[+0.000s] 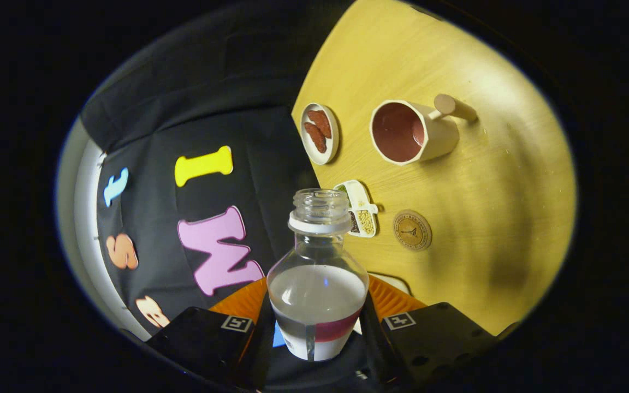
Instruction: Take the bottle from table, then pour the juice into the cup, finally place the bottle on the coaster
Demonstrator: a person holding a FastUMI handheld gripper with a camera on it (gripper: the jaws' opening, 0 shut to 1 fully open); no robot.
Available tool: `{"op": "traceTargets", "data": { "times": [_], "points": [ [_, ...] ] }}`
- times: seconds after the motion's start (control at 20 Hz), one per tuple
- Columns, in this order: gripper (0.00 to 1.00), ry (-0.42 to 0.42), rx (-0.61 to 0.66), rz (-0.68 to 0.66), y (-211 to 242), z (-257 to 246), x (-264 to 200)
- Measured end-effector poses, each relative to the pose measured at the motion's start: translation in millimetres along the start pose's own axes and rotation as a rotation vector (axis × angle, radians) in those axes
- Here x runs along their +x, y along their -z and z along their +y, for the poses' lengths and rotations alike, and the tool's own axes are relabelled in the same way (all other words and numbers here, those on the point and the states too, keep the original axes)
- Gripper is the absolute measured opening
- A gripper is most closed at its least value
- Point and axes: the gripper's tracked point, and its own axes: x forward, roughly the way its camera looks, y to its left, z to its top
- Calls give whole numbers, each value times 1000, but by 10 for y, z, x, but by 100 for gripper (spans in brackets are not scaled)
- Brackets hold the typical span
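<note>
The main risk, as a judgement, is a spill: the uncapped bottle is tilted with its mouth well short of the cup, so liquid could land on the tabletop or the small dishes between them. The gripper has its fingers closed narrowly on the bottle's lower body, one on each side. The coaster lies just beyond the bottle's mouth, nearer than the cup.

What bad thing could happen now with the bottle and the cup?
The open, capless bottle is clamped between the gripper fingers and tilted, away from the cup, so liquid might spill on the table. It could also slip from the fingers, or bump the small dishes near the coaster.
</note>
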Motion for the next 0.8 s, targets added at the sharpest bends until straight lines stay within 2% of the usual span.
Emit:
{"op": "traceTargets", "data": {
  "times": [0.15, 0.4, 0.6, 0.7, 0.8],
  "points": [
    [72, 21, -270, 51, 259, -167, -168],
    [72, 9, -868, 149, 562, -382, -500],
    [72, -15, -1326, 100, 495, -486, -642],
    [72, -61, -1461, 49, 508, -458, -655],
    [72, -87, -1529, 7, 481, -420, -590]
  ]
}}
